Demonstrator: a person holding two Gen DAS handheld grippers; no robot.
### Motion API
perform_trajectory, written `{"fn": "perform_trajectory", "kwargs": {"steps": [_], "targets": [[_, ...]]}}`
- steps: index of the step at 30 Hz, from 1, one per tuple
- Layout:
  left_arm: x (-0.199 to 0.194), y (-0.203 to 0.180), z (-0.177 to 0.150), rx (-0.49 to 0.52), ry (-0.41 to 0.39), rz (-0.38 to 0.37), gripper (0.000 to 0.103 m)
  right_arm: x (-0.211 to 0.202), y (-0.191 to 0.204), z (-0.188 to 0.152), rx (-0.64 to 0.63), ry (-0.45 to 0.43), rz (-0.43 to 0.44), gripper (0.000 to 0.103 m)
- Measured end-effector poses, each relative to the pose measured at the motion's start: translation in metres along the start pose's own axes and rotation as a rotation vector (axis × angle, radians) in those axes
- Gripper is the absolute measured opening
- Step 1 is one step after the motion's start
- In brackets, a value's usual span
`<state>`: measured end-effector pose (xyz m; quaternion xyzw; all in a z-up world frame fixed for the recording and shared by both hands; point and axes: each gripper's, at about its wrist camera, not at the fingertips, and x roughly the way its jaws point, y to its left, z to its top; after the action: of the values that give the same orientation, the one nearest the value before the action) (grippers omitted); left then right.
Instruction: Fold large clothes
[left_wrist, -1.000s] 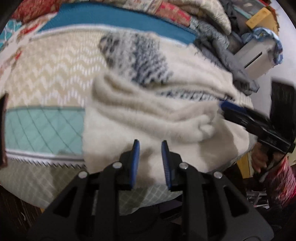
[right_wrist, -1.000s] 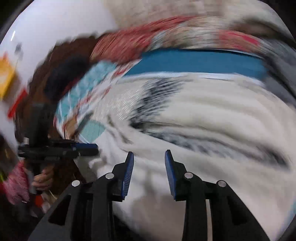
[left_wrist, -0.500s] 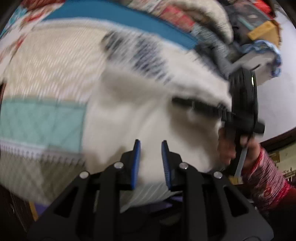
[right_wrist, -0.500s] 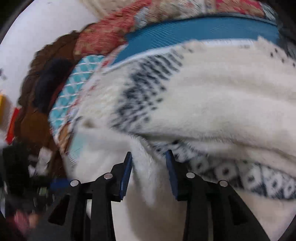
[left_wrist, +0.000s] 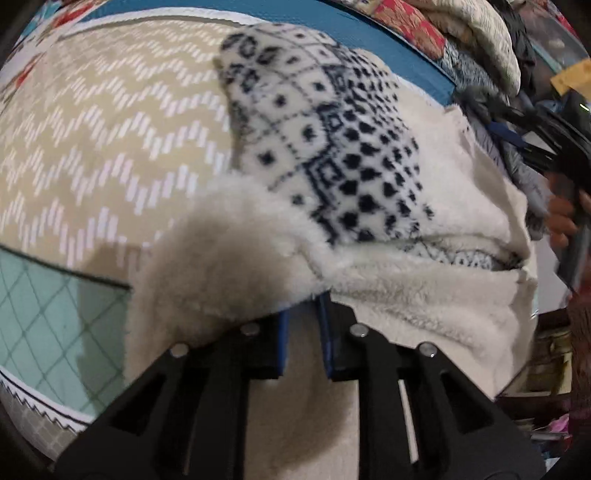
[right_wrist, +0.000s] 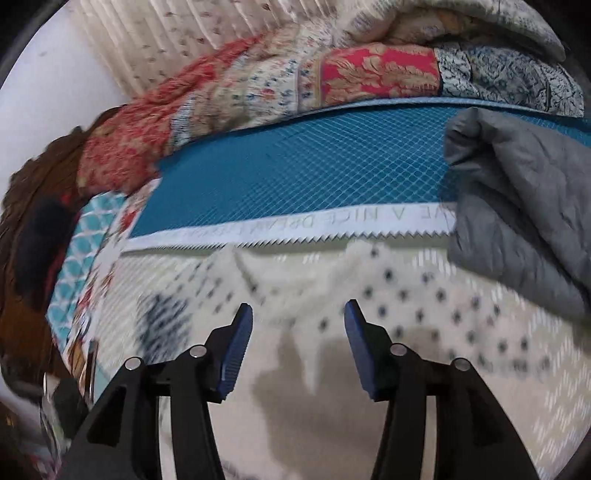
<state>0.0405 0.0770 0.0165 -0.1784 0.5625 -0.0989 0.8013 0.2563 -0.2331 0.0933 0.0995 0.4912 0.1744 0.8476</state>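
Note:
A large cream fleece garment (left_wrist: 388, 280) with a navy diamond pattern (left_wrist: 343, 155) lies bunched on the patterned bedspread (left_wrist: 103, 140). My left gripper (left_wrist: 301, 306) is pushed under a fleece fold; its blue pads stand a narrow gap apart and their tips are hidden by the fabric. My right gripper (right_wrist: 298, 314) is open wide above the blurred far edge of the garment (right_wrist: 388, 295), holding nothing. It also shows in the left wrist view (left_wrist: 546, 147) at the right, past the garment's far side.
A grey quilted cloth (right_wrist: 517, 206) lies at the right on the bed. A blue band of the bedspread (right_wrist: 295, 166) runs behind the garment. Piled quilts (right_wrist: 295, 74) sit at the back. The bed's front edge (left_wrist: 33, 410) is at the lower left.
My right gripper has opened wide and swung to the garment's far edge. My left gripper has pushed in under the fleece fold, which now covers its tips.

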Motion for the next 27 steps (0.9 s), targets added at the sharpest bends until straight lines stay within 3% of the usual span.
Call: {"fn": "perform_trajectory", "kwargs": {"steps": [3,7,9,10,11,13,16,21,27], "targets": [[0.0,0.003,-0.004,0.005,-0.007,0.013,0.016,0.045,0.036,0.015,-0.162,0.059,-0.054,0.064],[0.007,-0.008,-0.003,0.03,-0.01,0.043,0.016,0.106,0.064,0.015,-0.43,0.174,-0.238,0.062],[0.01,-0.01,-0.002,0.04,-0.013,0.052,0.016,0.126,0.059,0.011,-0.457,0.228,-0.27,0.062],[0.012,-0.013,0.0,0.043,-0.014,0.055,0.016,0.127,0.056,0.011,-0.444,0.215,-0.255,0.062],[0.012,-0.014,0.0,0.048,-0.017,0.058,0.016,0.124,0.055,0.012,-0.426,0.202,-0.222,0.064],[0.015,-0.018,-0.002,0.055,-0.021,0.062,0.016,0.116,0.053,0.013,-0.379,0.209,-0.135,0.1],[0.019,-0.024,-0.001,0.068,-0.023,0.073,0.016,0.092,0.062,0.009,-0.404,0.161,-0.128,0.103],[0.02,-0.028,0.001,0.062,-0.035,0.081,0.016,0.008,0.083,-0.011,-0.416,0.036,-0.009,0.103],[0.005,-0.03,-0.002,0.016,-0.044,0.048,0.016,-0.078,0.121,-0.09,-0.51,0.016,0.113,0.103]]}}
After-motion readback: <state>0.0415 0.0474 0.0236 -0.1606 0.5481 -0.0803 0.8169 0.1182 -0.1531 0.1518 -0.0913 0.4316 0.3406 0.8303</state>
